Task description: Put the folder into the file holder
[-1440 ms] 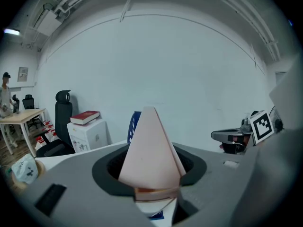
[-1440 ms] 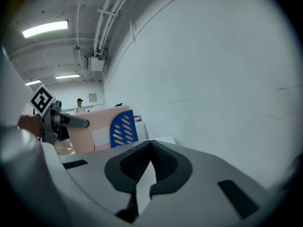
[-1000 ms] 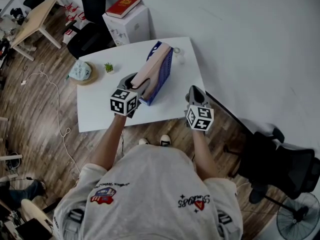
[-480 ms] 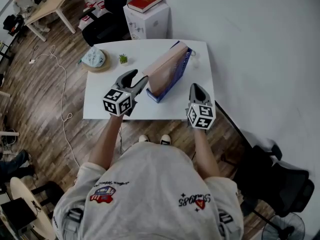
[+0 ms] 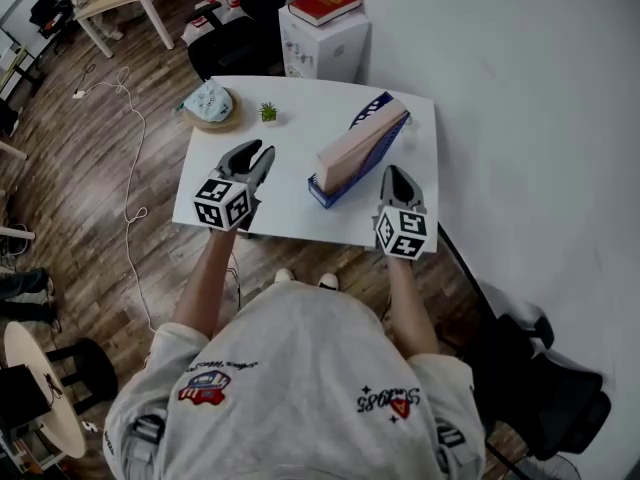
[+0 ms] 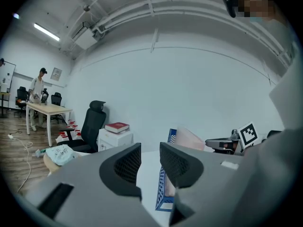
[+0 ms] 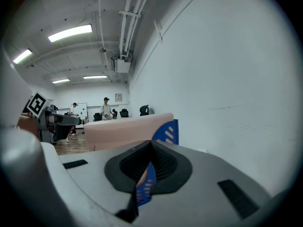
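Pale pink card folder (image 5: 352, 151) standing in the blue perforated file holder (image 5: 330, 192) on the white worktop (image 5: 290, 148).
Left gripper (image 5: 259, 149) apart from it, jaws closing on nothing; right gripper (image 5: 393, 173) pressed together, empty.

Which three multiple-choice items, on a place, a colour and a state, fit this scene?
1. Where does the red book lie?
A. on the white box
B. on the table
C. in the file holder

2. What colour is the file holder?
A. green
B. blue
C. black

3. How do the right gripper's jaws stand?
A. wide apart
B. clamped on the book
C. together, empty

1 A: the book rests on the box behind the table.
2 B: its walls are blue.
3 C: the jaws meet with nothing between them.
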The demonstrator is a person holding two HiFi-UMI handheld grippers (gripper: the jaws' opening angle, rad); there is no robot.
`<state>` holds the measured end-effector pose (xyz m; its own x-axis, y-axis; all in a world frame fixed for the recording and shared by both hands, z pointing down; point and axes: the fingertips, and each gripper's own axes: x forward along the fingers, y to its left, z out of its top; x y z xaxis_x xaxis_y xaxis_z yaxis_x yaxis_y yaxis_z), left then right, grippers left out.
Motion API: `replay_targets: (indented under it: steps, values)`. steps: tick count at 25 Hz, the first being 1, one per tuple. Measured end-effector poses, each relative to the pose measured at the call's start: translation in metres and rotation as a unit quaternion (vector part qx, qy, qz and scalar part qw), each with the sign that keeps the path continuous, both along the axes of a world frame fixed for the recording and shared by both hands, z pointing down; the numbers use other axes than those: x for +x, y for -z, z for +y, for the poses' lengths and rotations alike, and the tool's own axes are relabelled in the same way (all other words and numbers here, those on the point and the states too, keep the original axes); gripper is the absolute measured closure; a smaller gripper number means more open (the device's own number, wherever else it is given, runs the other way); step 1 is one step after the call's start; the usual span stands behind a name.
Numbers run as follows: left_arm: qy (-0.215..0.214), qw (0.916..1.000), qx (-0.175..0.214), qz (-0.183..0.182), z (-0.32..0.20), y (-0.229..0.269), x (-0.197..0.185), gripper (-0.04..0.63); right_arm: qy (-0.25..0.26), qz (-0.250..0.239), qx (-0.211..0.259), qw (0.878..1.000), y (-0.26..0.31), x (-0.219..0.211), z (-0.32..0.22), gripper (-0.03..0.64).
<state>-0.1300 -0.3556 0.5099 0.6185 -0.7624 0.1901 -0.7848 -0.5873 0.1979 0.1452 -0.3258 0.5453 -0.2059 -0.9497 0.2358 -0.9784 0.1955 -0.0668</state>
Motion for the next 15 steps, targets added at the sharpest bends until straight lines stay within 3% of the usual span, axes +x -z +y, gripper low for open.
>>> replay_targets:
  steps: [7, 15]
  values:
    - [0.022, 0.9991, 0.024, -0.026, 0.002, -0.002, -0.023, 0.572, 0.017, 0.017, 0.021, 0.999, 0.01, -0.011, -0.002, 0.624]
    - [0.019, 0.9994, 0.004, -0.027, 0.005, -0.033, -0.03, 0.589, 0.037, 0.025, 0.038, 0.998, 0.02, -0.009, -0.005, 0.624]
